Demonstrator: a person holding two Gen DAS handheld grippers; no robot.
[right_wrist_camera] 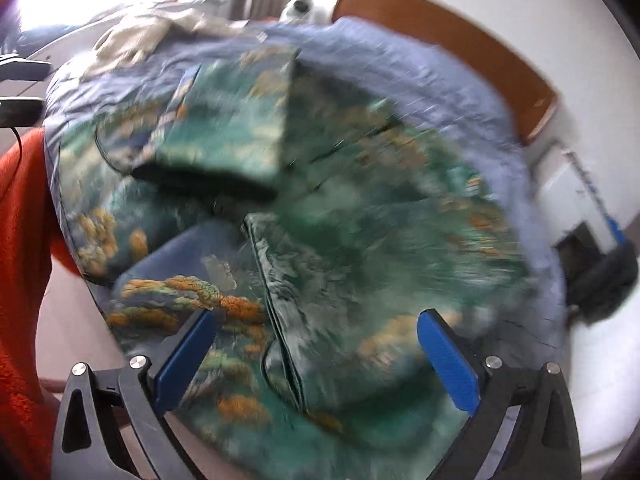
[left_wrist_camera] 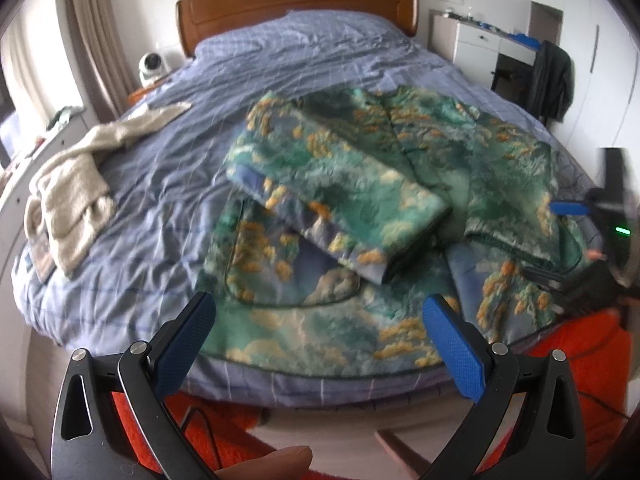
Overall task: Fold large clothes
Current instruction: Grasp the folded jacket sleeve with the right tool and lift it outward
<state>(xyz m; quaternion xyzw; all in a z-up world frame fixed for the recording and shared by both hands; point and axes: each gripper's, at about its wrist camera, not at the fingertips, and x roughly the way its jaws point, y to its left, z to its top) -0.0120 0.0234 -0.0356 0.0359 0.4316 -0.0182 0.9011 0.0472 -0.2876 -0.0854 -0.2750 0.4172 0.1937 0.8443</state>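
Spread fingers [left_wrist_camera: 452,344] above patterned jacket [left_wrist_camera: 360,184] on bed [left_wrist_camera: 280,64]

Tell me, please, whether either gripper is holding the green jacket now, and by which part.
Nothing is held. The left gripper and the right gripper both stand open, with no cloth between their blue fingers. The green jacket lies free on the bed.

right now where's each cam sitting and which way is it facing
Left wrist: on the left gripper at the bed's foot, facing the headboard over the green jacket; open blue fingers, a thumb.
Right wrist: on the right gripper, low over the jacket's right side; open fingers, orange sleeve.
Shared: jacket, headboard, cream garment.
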